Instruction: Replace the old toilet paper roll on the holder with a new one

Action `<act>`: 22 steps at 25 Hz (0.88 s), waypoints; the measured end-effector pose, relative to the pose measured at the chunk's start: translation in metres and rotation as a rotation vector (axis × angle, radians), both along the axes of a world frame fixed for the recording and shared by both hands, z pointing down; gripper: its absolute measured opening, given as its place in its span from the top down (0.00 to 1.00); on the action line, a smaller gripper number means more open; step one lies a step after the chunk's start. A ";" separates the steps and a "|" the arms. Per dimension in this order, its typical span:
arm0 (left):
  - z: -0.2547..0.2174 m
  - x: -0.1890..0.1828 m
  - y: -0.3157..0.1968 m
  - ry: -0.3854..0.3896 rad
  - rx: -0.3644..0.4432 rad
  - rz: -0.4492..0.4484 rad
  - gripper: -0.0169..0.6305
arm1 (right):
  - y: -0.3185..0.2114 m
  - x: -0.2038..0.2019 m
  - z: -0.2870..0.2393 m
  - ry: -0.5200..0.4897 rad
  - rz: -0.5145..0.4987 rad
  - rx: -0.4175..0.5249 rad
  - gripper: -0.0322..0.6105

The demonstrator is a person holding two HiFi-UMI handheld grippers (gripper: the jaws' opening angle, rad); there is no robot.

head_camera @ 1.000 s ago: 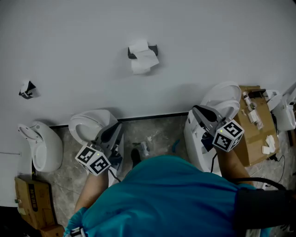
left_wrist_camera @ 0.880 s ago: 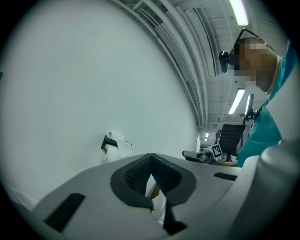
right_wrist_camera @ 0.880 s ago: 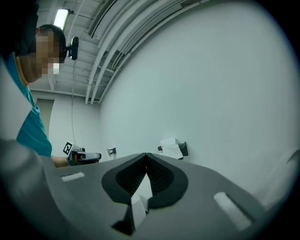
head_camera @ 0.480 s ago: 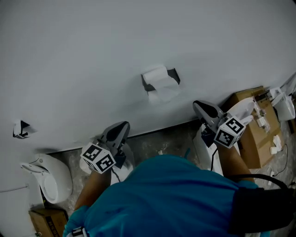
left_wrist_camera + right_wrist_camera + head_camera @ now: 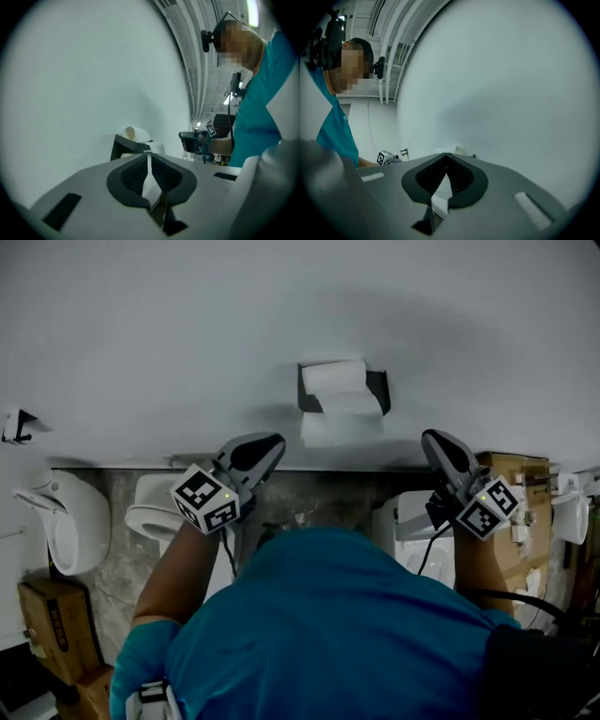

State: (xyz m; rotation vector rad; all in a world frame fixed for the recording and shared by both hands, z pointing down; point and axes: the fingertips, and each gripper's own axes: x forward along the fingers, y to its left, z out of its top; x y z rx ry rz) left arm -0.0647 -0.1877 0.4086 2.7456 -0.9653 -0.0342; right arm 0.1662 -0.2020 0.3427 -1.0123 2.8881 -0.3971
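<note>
A white toilet paper roll (image 5: 335, 378) sits on a black wall holder (image 5: 377, 388), with a loose sheet (image 5: 342, 424) hanging below it. My left gripper (image 5: 272, 442) is shut and empty, low and to the left of the holder, pointing at the wall. My right gripper (image 5: 433, 439) is also shut and empty, low and to the right of the holder. In the left gripper view, the holder (image 5: 121, 145) and roll (image 5: 136, 134) show just beyond the shut left gripper (image 5: 149, 153), with the right gripper (image 5: 194, 140) further off. In the right gripper view, the roll (image 5: 461, 151) barely peeks over the right gripper (image 5: 446, 154).
A white toilet (image 5: 155, 512) stands below left and another (image 5: 408, 517) below right. A urinal (image 5: 66, 517) is at far left. Cardboard boxes lie at the right (image 5: 520, 479) and lower left (image 5: 47, 624). A second small wall fitting (image 5: 17, 425) is at far left.
Both grippers have travelled sideways along the wall and now flank the holder. The roll has shifted from upper middle to directly between and above the grippers.
</note>
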 end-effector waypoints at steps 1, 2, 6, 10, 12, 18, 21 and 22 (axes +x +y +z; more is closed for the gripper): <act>0.005 0.003 -0.005 -0.026 0.011 0.015 0.96 | -0.005 0.002 0.000 0.005 -0.004 -0.005 0.95; 0.010 0.006 -0.009 -0.045 0.014 0.035 0.95 | -0.009 0.003 0.000 0.013 -0.007 -0.010 0.95; 0.034 0.017 -0.013 -0.096 -0.017 0.156 0.69 | -0.014 0.002 0.000 0.049 -0.008 -0.019 0.95; 0.059 0.028 -0.014 -0.185 -0.016 0.267 0.57 | -0.016 0.002 -0.001 0.077 0.019 -0.031 0.95; 0.068 0.029 -0.017 -0.258 0.023 0.306 0.56 | -0.014 -0.002 0.000 0.091 0.029 -0.033 0.95; 0.079 0.034 -0.022 -0.405 0.131 0.375 0.53 | -0.011 -0.009 0.004 0.108 0.057 -0.046 0.95; 0.073 0.040 -0.021 -0.407 0.152 0.392 0.53 | -0.009 -0.012 0.005 0.110 0.058 -0.048 0.95; 0.072 0.042 -0.020 -0.409 0.153 0.398 0.53 | -0.009 -0.012 0.005 0.111 0.058 -0.048 0.95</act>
